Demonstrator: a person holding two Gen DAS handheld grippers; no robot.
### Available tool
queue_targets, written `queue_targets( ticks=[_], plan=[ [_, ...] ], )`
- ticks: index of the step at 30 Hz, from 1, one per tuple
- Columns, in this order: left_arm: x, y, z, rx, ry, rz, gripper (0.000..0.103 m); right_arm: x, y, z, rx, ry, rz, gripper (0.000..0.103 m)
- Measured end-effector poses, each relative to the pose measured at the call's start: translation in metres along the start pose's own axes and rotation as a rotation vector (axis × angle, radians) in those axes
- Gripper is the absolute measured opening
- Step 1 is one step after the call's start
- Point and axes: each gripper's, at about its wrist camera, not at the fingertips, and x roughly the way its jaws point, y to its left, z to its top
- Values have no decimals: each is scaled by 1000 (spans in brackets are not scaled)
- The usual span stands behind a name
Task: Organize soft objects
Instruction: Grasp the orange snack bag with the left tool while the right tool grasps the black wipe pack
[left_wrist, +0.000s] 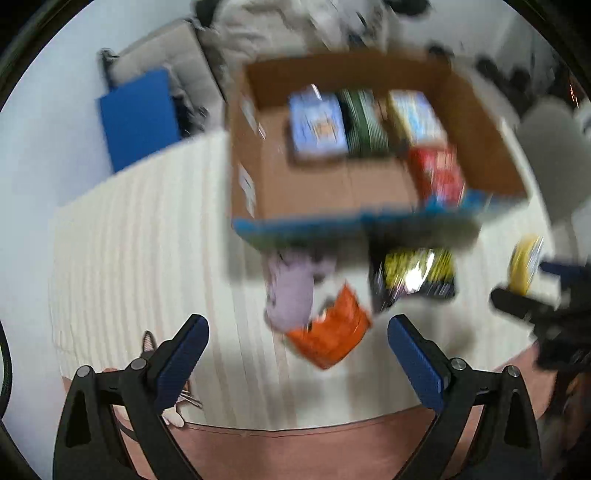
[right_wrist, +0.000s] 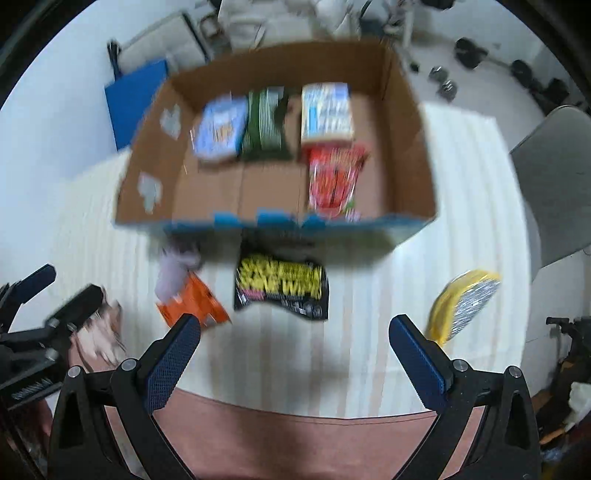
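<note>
An open cardboard box (left_wrist: 325, 188) (right_wrist: 207, 199) stands on a white striped cloth and holds a light-blue pack (right_wrist: 219, 131), a green striped pack (right_wrist: 264, 123), a pale blue-white pack (right_wrist: 325, 110) and a red pack (right_wrist: 334, 177). In front of the box lie a lilac pouch (left_wrist: 290, 291) (right_wrist: 173, 271), an orange packet (left_wrist: 330, 334) (right_wrist: 194, 301), a black-and-yellow packet (left_wrist: 415, 275) (right_wrist: 282, 286) and a yellow-silver packet (left_wrist: 524, 264) (right_wrist: 463, 304). My left gripper (left_wrist: 297, 352) hangs open above the orange packet. My right gripper (right_wrist: 295, 349) is open, empty, near the black-and-yellow packet.
A blue panel (left_wrist: 138, 118) leans against the wall behind the table. A grey chair back (right_wrist: 554, 181) stands at the right. The table's pinkish front edge (right_wrist: 295, 435) lies below the cloth. Dumbbells (right_wrist: 467, 51) rest on the floor far right. Both views are motion-blurred.
</note>
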Motion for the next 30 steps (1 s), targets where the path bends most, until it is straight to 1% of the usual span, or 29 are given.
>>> queue_targets(
  ticks=[1,2,4,6,7,8,9,10,11,12,13,15,17,18,22,23,24,25,26,27,28,29,30],
  plan=[
    [13,-6,-2,34,22,8,99,9,-1,-1,-8,20,1,103],
    [30,-14,-4,79,51,8,95,21,-2,-2,-17,38,6,103],
    [54,-28,-9,145,94,15,95,40,-6,-1,-28,65,22,101],
    [77,-42,-11,202,128,22,94,57,-8,1,-52,85,19,95],
    [85,-47,-11,219,138,27,90,63,-10,2,-58,91,18,93],
    [93,-53,-11,234,144,22,81,68,-12,4,-61,96,23,89],
    [100,-56,-11,238,159,16,76,73,-15,5,-60,102,32,85],
    [105,-59,-10,236,169,25,74,78,-18,6,-57,109,40,83],
    [106,-62,-10,235,150,34,71,82,-20,7,-57,113,43,80],
    [105,-63,-11,226,143,24,66,86,-21,8,-60,114,44,80],
    [103,-63,-11,204,143,12,58,90,-22,10,-70,111,48,80],
    [99,-56,-12,106,153,-46,54,94,-21,13,-87,106,51,80],
    [99,-42,-18,-15,180,-107,53,101,-16,16,-107,105,55,78],
    [100,-35,-23,-68,194,-137,53,105,-13,17,-115,106,55,75],
    [109,1,-50,-331,254,-265,53,118,-7,17,-128,107,54,70],
    [111,7,-56,-372,266,-291,53,121,-5,16,-131,112,55,67],
    [113,14,-61,-414,275,-319,53,124,-3,13,-130,126,70,67],
    [116,20,-66,-453,284,-344,55,126,-1,10,-129,140,83,67],
    [118,25,-70,-481,292,-364,55,127,3,5,-139,160,115,67],
    [120,28,-73,-498,295,-385,55,127,8,1,-149,181,149,67],
    [121,29,-74,-499,299,-390,57,125,14,-4,-169,200,181,67],
    [121,30,-74,-495,306,-390,58,122,18,-7,-188,199,185,67],
    [119,33,-75,-489,307,-392,58,115,22,-9,-220,178,168,67]
  ],
)
